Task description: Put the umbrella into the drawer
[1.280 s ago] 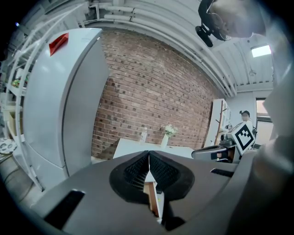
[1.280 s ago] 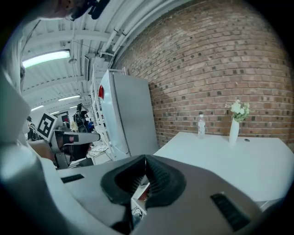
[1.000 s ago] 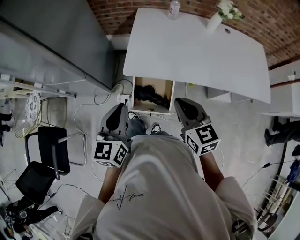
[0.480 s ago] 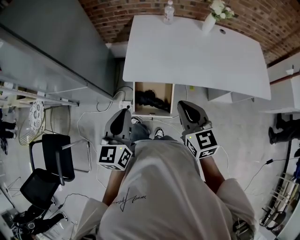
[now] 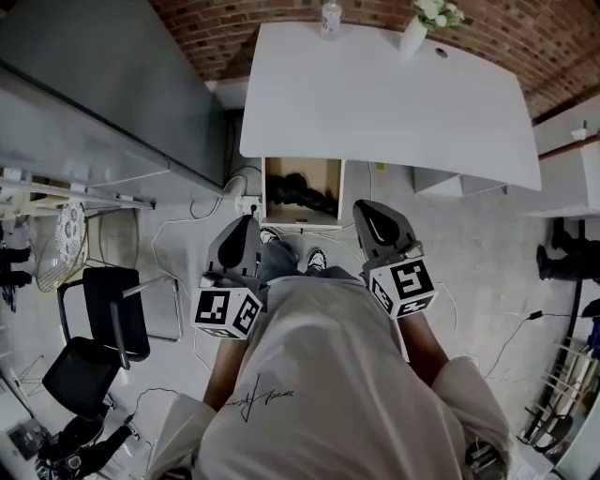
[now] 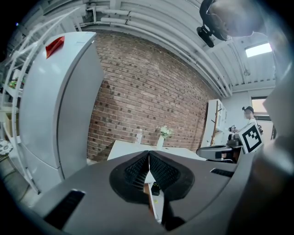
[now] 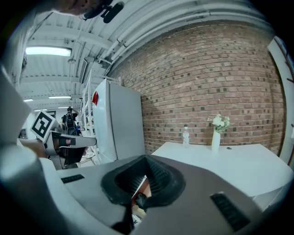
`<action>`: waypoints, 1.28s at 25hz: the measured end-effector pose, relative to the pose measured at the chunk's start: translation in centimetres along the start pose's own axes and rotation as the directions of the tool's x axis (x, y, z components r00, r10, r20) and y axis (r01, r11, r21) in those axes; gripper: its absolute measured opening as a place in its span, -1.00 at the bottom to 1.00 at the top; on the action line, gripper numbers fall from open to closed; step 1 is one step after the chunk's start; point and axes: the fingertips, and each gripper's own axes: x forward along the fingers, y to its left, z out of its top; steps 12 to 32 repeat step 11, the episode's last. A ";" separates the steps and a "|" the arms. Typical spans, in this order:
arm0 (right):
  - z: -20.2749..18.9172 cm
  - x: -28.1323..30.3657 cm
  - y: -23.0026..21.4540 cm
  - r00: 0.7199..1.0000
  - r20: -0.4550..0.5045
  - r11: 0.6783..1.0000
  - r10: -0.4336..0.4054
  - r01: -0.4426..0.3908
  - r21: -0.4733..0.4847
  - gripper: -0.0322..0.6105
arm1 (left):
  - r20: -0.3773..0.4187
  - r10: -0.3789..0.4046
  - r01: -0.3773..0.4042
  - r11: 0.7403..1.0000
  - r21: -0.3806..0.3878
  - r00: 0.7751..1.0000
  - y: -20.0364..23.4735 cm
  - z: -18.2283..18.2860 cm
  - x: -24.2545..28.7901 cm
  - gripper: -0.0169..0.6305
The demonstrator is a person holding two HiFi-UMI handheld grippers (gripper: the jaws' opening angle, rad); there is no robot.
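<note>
The black folded umbrella [image 5: 298,190] lies inside the open wooden drawer [image 5: 328,173] under the white table's [image 5: 394,94] near edge. Both grippers hover in front of the drawer, apart from it, close to the person's chest. My left gripper [image 5: 246,223] is shut and empty; its ribbed pads meet in the left gripper view [image 6: 149,158]. My right gripper [image 5: 364,208] is shut with nothing in it, and its jaws meet in the right gripper view [image 7: 146,163]. A dark bit of the umbrella [image 7: 140,199] shows below those jaws.
A bottle [image 5: 330,17] and a white vase with flowers [image 5: 415,28] stand at the table's far edge by the brick wall. A tall grey cabinet [image 5: 103,84] stands at the left, with a black chair [image 5: 98,319] below it. Cables lie on the floor. A person's legs [image 5: 562,258] stand far right.
The head view has drifted slightly, so the table sits a bit higher in the picture. Both grippers stay shut and almost where they were. The umbrella still lies in the drawer.
</note>
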 end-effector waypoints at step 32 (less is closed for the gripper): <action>-0.6 0.4 0.0 1.000 -0.020 1.000 0.022 -0.022 0.013 -0.85 | -0.038 0.023 -0.023 1.000 -0.003 0.999 0.2 -0.9 -0.1 -0.89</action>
